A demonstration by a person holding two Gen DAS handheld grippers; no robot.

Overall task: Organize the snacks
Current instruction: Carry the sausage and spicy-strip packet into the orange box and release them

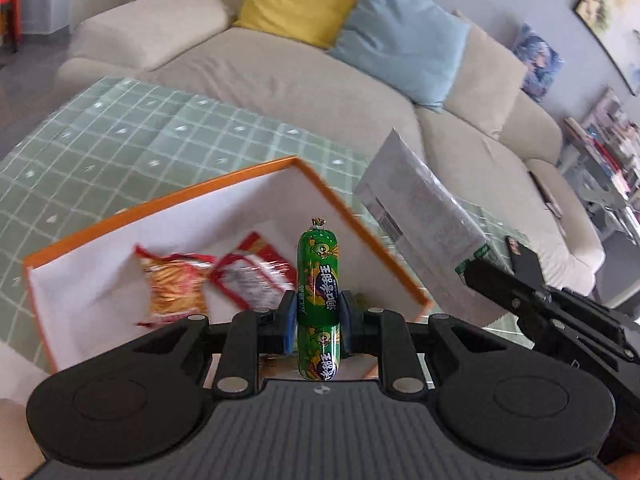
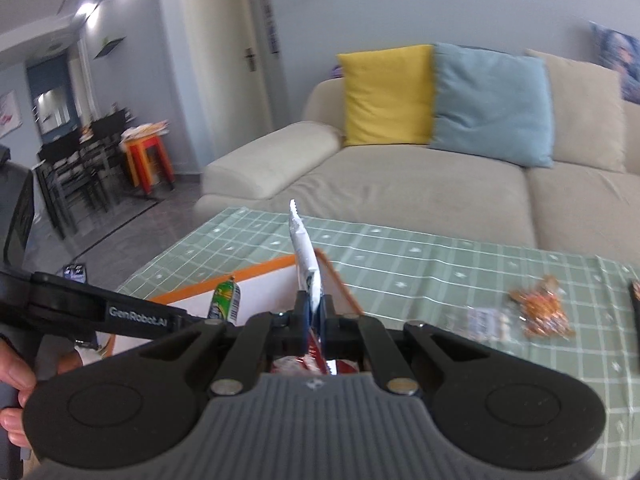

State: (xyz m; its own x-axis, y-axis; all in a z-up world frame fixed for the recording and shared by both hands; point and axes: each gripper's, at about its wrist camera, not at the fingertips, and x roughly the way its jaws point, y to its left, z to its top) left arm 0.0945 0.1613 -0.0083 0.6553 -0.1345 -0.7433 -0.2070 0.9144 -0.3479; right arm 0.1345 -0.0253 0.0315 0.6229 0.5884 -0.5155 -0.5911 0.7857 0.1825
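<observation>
My left gripper [image 1: 318,310] is shut on a green sausage stick [image 1: 318,268], which stands upright over the orange-edged white box [image 1: 248,170]. Two red snack packets [image 1: 176,280] lie inside the box. My right gripper [image 2: 314,312] is shut on a flat silver-white snack pouch [image 2: 303,248], held edge-on above the box's right rim [image 2: 338,280]. From the left wrist view that pouch [image 1: 416,216] hangs to the right of the box, with the right gripper [image 1: 468,270] below it. The sausage stick [image 2: 226,300] and the left gripper's arm [image 2: 100,312] show at the left of the right wrist view.
A green checked cloth [image 2: 440,264] covers the table. An orange snack bag [image 2: 544,312] and a clear packet [image 2: 486,320] lie on it at the right. A beige sofa [image 2: 400,184] with yellow and blue cushions stands behind. A person's hand [image 2: 16,396] holds the left gripper.
</observation>
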